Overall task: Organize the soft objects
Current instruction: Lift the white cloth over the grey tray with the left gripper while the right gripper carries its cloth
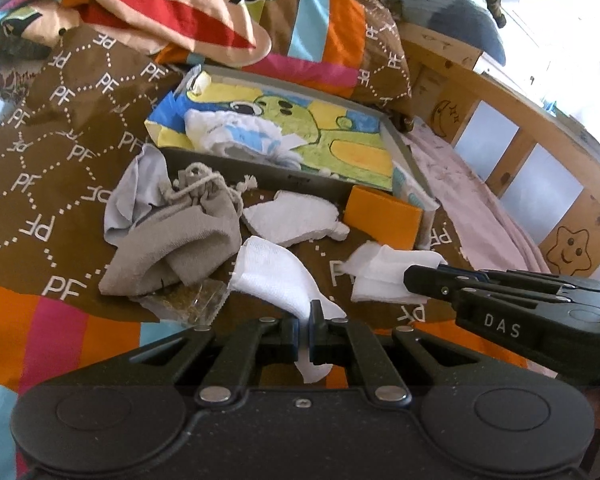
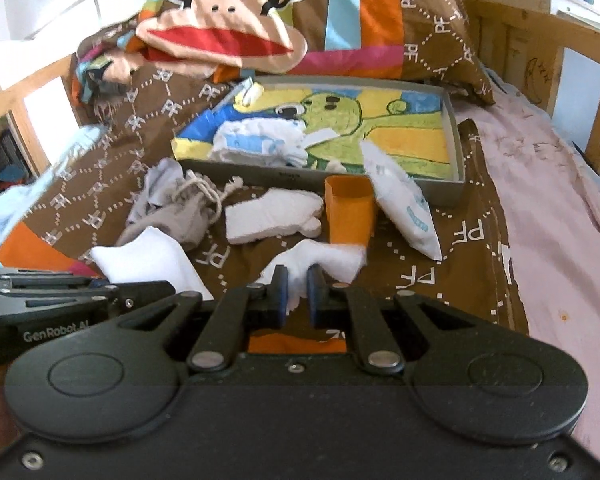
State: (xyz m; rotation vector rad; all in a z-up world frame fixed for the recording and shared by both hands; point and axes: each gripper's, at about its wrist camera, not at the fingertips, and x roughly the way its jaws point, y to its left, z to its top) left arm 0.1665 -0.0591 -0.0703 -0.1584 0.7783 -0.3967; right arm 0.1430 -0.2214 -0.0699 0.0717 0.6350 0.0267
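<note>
White sock (image 1: pixel 272 276) in my left gripper (image 1: pixel 308 320) runs lengthwise from the pinched end up and away toward the tray (image 1: pixel 404 148), its far end resting on the bedspread (image 1: pixel 40 184) just in front of the foam piece (image 1: pixel 296 218). A bit of the sock hangs down below the jaws. My left jaws are pressed together on it, with only the thin cloth between the pads.

My right gripper (image 2: pixel 296 292) is pinching a second white cloth (image 2: pixel 324 260), a crumpled piece that stretches from the jaws up and to the right, ending just in front of the orange block (image 2: pixel 348 210). Those jaws are nearly together too, the cloth caught between the blue pads (image 2: pixel 281 284).

Measured from the tray, which lies in the middle of the bed with a green cartoon drawing on its floor: a white and blue cloth (image 2: pixel 260 140) sits inside it at its left end, a white packet (image 2: pixel 400 208) leans over its near right corner, the orange block stands against its near wall, the foam piece lies just in front of that wall, and a grey drawstring bag (image 1: pixel 188 200) with a grey knit cloth (image 1: pixel 172 256) lies off its near left corner.

The bedspread is brown with white letters and bright stripes, with a monkey face (image 2: pixel 228 28) behind the tray. To the right of the tray lie a pink sheet (image 2: pixel 548 208) and a wooden bed rail (image 1: pixel 540 148)
</note>
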